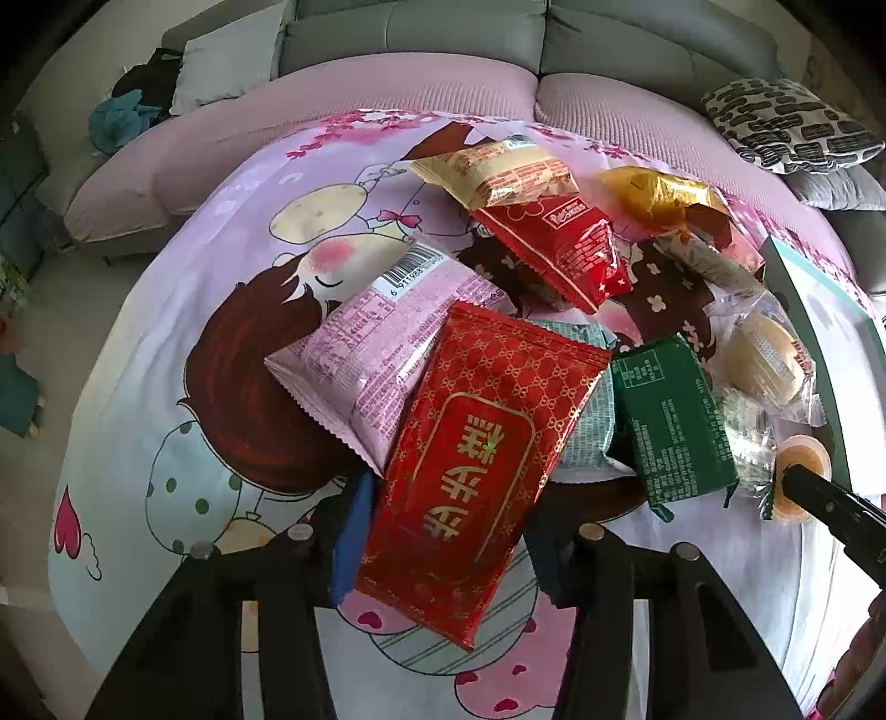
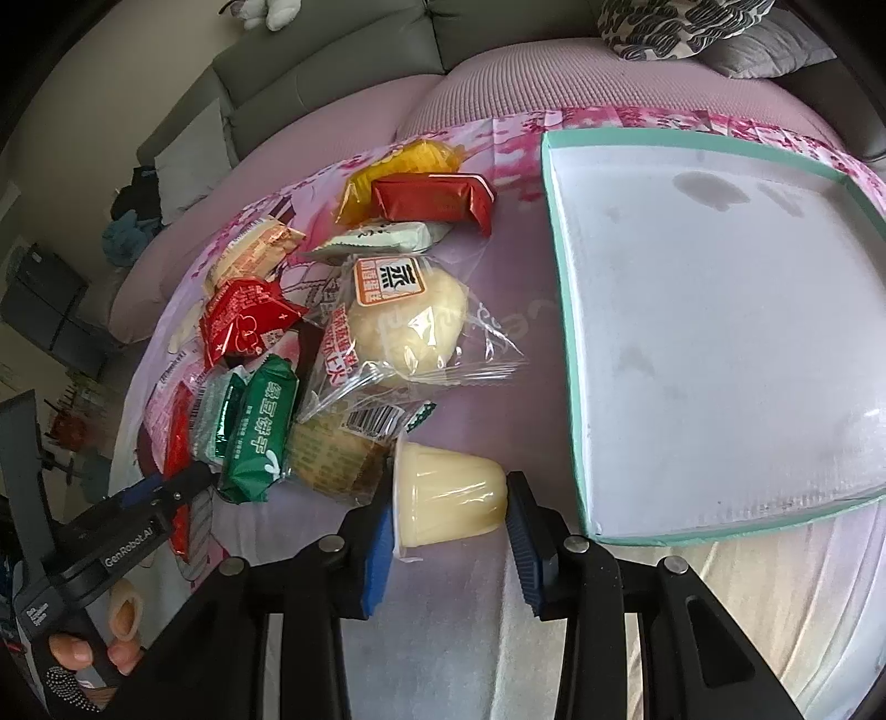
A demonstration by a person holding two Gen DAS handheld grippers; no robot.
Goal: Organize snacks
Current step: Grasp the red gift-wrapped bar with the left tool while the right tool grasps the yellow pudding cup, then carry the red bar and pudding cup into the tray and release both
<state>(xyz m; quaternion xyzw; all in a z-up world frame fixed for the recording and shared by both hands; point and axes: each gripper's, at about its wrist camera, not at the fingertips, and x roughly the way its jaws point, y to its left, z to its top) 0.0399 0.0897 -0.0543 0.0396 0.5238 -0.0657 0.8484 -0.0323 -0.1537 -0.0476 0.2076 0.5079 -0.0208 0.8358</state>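
Note:
A heap of wrapped snacks lies on a pink cartoon-print cloth (image 1: 166, 354). My left gripper (image 1: 448, 543) is shut on a red packet with a gold pattern (image 1: 482, 443), its blue pads pressing on both long edges. The packet lies over a pink packet (image 1: 365, 354) and a pale green one (image 1: 592, 410). My right gripper (image 2: 448, 531) is shut on a pale yellow jelly cup (image 2: 448, 498) lying on its side, just left of the teal-rimmed box (image 2: 576, 387). From the right wrist view, the left gripper (image 2: 183, 487) sits beside a green biscuit packet (image 2: 260, 432).
The white-floored teal box (image 1: 803, 310) holds nothing. The heap also has a bagged bun (image 2: 410, 327), red packets (image 2: 243, 321), a gold-wrapped one (image 1: 659, 194) and a dark green packet (image 1: 670, 421). A grey sofa (image 1: 415, 33) and patterned cushion (image 1: 786, 122) lie behind.

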